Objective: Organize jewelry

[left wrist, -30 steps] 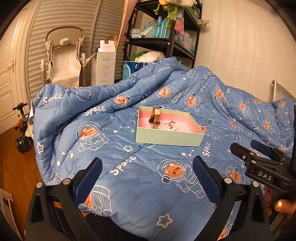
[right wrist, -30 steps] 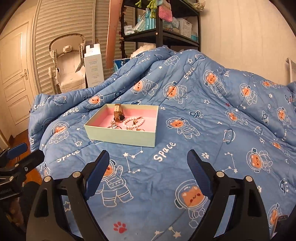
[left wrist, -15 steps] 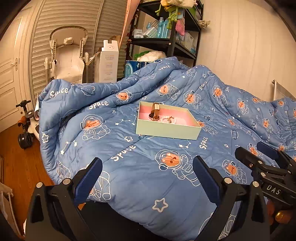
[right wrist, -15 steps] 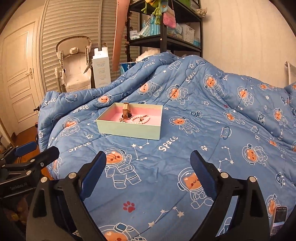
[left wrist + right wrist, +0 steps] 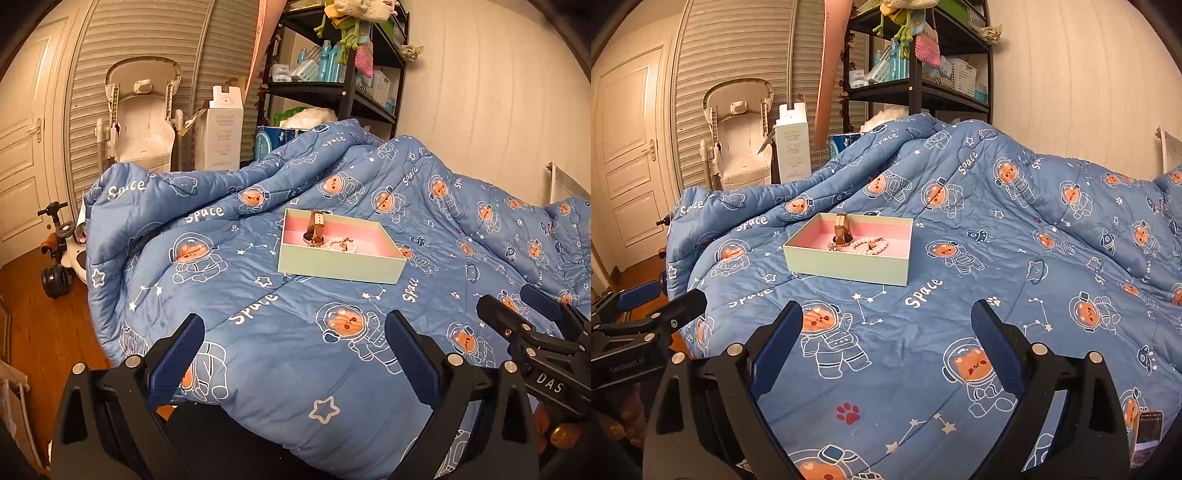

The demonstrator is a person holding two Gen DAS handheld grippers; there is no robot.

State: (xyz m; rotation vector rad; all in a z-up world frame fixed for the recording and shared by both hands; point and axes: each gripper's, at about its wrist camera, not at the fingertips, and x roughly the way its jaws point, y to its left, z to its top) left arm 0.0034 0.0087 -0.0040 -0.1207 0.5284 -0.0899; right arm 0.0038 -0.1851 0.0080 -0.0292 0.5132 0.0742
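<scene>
A pale green box (image 5: 340, 264) with a pink inside sits on the blue space-print quilt (image 5: 280, 332). In it lie a brown-strapped watch (image 5: 316, 230) and a pearl bracelet (image 5: 341, 244). The box (image 5: 846, 264), watch (image 5: 842, 230) and bracelet (image 5: 870, 245) also show in the right wrist view. My left gripper (image 5: 291, 356) is open and empty, well short of the box at the bed's near edge. My right gripper (image 5: 886, 347) is open and empty, also back from the box.
A black shelf unit (image 5: 332, 88) with bottles and baskets stands behind the bed. A white baby seat (image 5: 144, 114) and a tall white carton (image 5: 223, 133) stand by the slatted doors. A toy ride-on (image 5: 59, 254) is on the wood floor at left. A phone (image 5: 1145, 435) lies at lower right.
Both grippers have drawn back from the box and away from the bed, so the box looks smaller and more floor shows. Both stay open and empty.
</scene>
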